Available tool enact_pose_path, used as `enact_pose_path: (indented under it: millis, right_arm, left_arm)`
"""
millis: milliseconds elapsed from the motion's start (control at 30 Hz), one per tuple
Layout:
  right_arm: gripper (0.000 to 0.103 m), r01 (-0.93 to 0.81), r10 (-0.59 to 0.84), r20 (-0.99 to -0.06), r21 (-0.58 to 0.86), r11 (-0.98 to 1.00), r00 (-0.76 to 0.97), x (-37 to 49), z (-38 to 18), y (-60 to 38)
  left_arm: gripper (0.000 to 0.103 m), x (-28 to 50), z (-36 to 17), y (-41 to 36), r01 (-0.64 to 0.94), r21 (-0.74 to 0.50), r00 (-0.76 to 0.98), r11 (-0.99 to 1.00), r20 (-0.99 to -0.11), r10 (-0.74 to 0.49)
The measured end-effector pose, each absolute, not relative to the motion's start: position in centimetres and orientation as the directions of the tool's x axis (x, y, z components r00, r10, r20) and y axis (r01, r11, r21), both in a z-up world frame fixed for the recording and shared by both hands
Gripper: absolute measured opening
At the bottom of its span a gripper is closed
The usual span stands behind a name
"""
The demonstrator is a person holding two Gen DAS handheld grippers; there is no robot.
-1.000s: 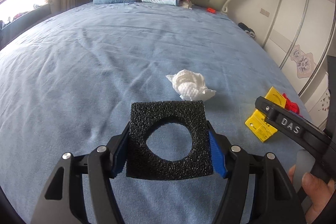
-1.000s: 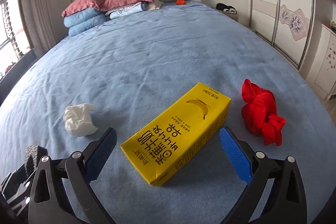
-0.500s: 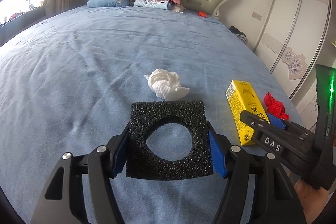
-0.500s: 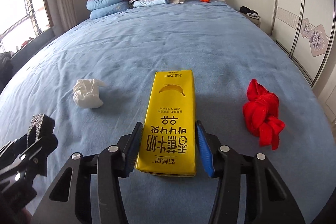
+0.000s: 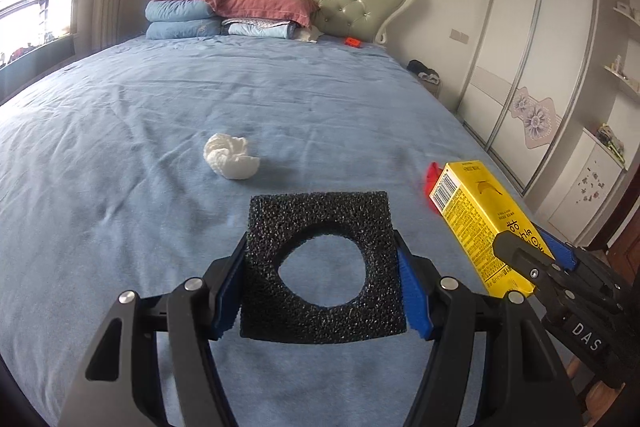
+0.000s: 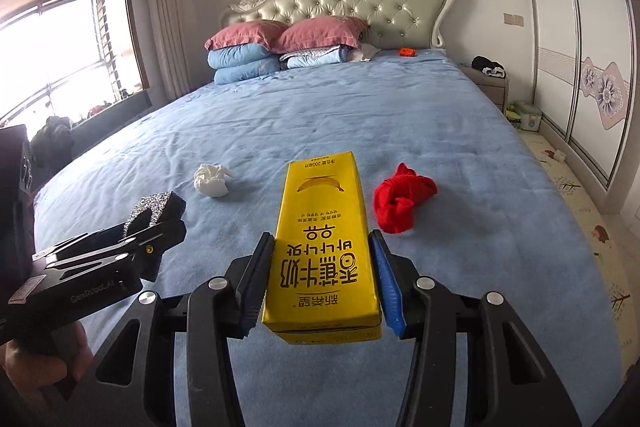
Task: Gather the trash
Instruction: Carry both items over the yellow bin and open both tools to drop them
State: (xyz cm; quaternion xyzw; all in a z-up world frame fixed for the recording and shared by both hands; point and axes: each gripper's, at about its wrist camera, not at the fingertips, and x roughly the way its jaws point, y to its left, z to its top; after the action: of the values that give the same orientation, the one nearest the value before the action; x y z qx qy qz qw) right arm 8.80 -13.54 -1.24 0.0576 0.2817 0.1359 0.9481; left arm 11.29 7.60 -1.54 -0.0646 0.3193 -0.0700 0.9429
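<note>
A home bedroom: wide blue-sheeted bed [image 6: 360, 115], tufted pale-green headboard with carved white frame [image 6: 352, 3], stacked pink and blue pillows [image 6: 276, 47], floral sliding wardrobe doors [image 6: 592, 59].

The left gripper [image 5: 320, 291] clamps a black foam square [image 5: 320, 267]. The right gripper [image 6: 322, 279] pinches a yellow carton [image 6: 324, 247]; both point slightly downward, side by side.

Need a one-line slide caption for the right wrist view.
Right tool grips yellow milk carton above blue bed; crumpled tissue and red cloth remain.
</note>
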Motion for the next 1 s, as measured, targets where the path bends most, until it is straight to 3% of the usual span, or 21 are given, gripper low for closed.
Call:
enact_pose_path:
  millis: [500, 1000]
  right_arm:
    - [0.048, -0.162, 0.285, -0.346, 0.343, 0.925, 0.894, -0.8, 1.4, -27.8]
    - [0.048, 0.025, 0.109, -0.311, 0.396, 0.918, 0.944, -9.7, -0.1, -41.9]
  left_arm:
    - [0.065, 7.5, 1.0, -7.3, 0.345, -0.134, 0.748, 0.929, -0.559, -0.359]
    - [0.065, 3.6, -0.5, -24.8, 0.624, -0.119, 0.583, 0.773, -0.588, -0.561]
